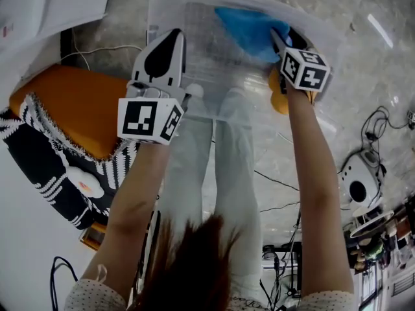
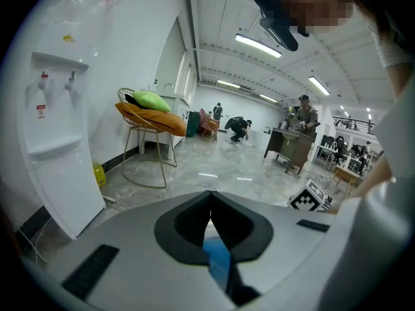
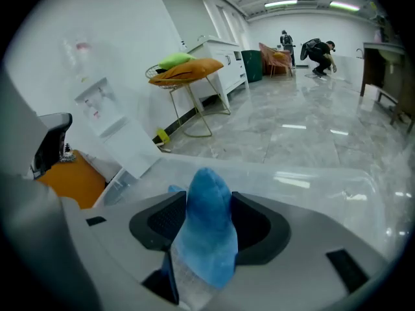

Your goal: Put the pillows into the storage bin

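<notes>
The right claw [image 1: 277,41] is gripping one corner of the blue pillow [image 1: 249,30]. In the right gripper view its jaws are standing partway apart, and the blue cloth [image 3: 204,229] is filling the gap and touching both pads. The pillow is already lying inside the clear bin [image 1: 163,2], toward its far right. Its long side is running away from the claw toward the far-left wall. So the release looks like the step in hand, and only the right hand is placed for it.

The left claw [image 1: 170,41] is hanging over the bin's near-left rim with its jaws pressed together and nothing between them. The orange pillow [image 1: 71,102] and the striped pillow [image 1: 39,157] are waiting outside the bin, to that claw's left, nearer the left hand.
</notes>
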Available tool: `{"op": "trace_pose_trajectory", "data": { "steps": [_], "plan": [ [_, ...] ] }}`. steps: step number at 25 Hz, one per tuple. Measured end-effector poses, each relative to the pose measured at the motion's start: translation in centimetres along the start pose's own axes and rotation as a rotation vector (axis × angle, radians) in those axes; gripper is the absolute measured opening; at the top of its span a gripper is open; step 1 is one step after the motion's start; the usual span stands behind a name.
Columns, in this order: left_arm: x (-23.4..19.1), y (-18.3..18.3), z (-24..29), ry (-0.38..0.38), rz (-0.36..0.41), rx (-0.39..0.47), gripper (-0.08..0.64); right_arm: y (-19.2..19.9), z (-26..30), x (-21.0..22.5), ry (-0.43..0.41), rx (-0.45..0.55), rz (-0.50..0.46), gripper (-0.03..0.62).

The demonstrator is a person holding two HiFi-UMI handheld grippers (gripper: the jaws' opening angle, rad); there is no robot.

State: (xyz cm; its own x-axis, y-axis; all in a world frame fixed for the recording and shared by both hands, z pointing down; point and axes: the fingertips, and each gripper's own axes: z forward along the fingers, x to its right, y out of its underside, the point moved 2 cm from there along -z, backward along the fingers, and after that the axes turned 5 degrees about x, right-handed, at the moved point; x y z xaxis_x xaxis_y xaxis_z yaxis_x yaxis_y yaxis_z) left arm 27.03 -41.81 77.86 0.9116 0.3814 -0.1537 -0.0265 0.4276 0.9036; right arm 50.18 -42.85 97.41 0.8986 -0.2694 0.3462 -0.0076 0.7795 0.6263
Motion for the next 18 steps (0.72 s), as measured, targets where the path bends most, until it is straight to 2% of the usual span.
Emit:
{"op": "trace_pose_trajectory", "data": {
  "steps": [5,10,12,14,18],
  "plan": [
    [0.6,-0.3,-0.1,0.018,0.001,0.003,0.003,-1.9,-1.7,-0.1,0.014,0.062,-0.075,0.228],
    [0.8,-1.8,-0.9,0.017,0.003,0.007,0.003,-4.1,-5.3,-2.6,0.034,0.135,-0.188,0.131],
    [1.0,-3.2,-1.1,0.018,0.001,0.022,0.003,-6.3,-7.2,-3.6,0.052,0.2,-0.193,0.064],
    [1.3,-5.1,-1.3,0.019,0.001,0.039,0.003,-9.1,-9.5,-4.8,0.06,0.261,-0.192,0.026],
    [1.8,-10.8,-2.2,0.032,0.028,0.065,0.003,-15.0,-15.5,-7.9,0.056,0.357,-0.196,0.012]
  ]
}}
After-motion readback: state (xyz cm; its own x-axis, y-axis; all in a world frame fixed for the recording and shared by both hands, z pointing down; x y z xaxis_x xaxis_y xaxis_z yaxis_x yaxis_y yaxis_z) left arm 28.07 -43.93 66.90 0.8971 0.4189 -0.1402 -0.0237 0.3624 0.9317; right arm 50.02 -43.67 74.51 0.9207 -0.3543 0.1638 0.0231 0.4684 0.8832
